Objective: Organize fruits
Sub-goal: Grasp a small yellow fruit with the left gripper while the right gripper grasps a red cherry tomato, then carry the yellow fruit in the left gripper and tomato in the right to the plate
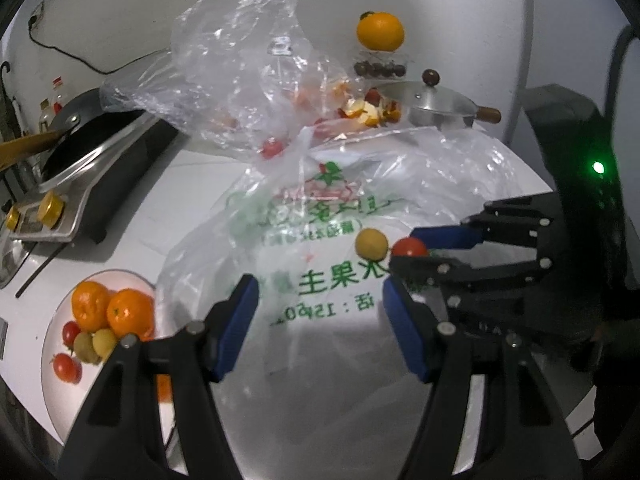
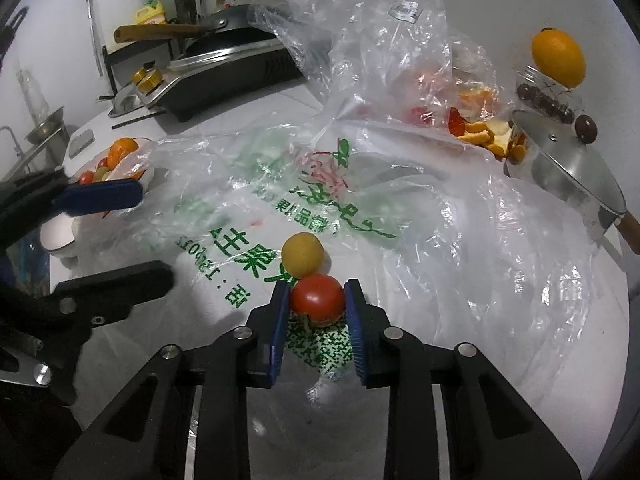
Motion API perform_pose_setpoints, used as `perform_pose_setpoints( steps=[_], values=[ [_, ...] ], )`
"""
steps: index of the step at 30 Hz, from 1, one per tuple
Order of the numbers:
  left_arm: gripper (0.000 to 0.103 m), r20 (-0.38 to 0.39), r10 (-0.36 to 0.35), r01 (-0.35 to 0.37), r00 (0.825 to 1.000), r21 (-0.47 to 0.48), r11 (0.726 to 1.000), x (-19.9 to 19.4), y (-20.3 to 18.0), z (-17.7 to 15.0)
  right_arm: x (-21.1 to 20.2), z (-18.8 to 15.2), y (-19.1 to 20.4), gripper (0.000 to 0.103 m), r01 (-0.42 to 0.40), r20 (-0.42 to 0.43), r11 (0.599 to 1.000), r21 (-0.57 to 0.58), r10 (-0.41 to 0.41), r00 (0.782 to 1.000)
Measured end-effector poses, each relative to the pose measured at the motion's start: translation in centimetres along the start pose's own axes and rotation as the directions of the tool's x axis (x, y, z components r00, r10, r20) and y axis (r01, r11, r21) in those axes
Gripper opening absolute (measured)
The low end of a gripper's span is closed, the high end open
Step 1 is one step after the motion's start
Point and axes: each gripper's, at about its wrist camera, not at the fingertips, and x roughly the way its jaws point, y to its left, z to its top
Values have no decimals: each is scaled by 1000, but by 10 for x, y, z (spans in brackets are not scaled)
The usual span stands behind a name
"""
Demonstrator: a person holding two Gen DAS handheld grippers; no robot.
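1. Gripping one red tomato (image 2: 318, 300), the right tool (image 2: 318, 306) has its blue pads pressed on both sides of the fruit, which sits on a flattened plastic bag (image 2: 400, 216) on the white counter (image 2: 580, 360)
2. One small yellow fruit (image 2: 303, 255) lies on the bag, touching the tomato on its far side
3. The left tool (image 1: 318, 326) hovers half-wide over the same bag, nothing between its pads
4. On the white plate (image 1: 52, 380) by the left tool: two oranges (image 1: 130, 314), two red tomatoes (image 1: 66, 368) and two yellow-green fruits (image 1: 105, 341) that I can count
5. One large orange (image 1: 380, 31) sits on a clear jar (image 1: 380, 66) of dark round fruits
6. One lidded steel pan (image 1: 436, 108) stands beside a heap of peel (image 1: 366, 112)
7. The bag carries green Chinese print, mirrored; "主果" and digits "150" are readable, the rest is not
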Motion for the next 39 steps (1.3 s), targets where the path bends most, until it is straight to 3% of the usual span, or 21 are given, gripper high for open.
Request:
perform_pose_setpoints(
  steps=[11,23,31,39],
  values=[
    [65,-22,-26,26,999,24,999,24,-15,10,-11,-3,-13,29,-1,29,1000,18,1,1000],
    [49,-77,-42,48,996,80,996,59,-32,28,-17,-7,-40,29,10,56,996,91,-15,998],
    [28,-107,-68,77,992,86,993,72,-34,28,-20,-7,-44,29,-2,68,995,102,-5,998],
    [28,-93,-90,98,992,83,992,65,-34,26,-21,-7,-41,29,12,70,995,95,-18,997]
  ],
)
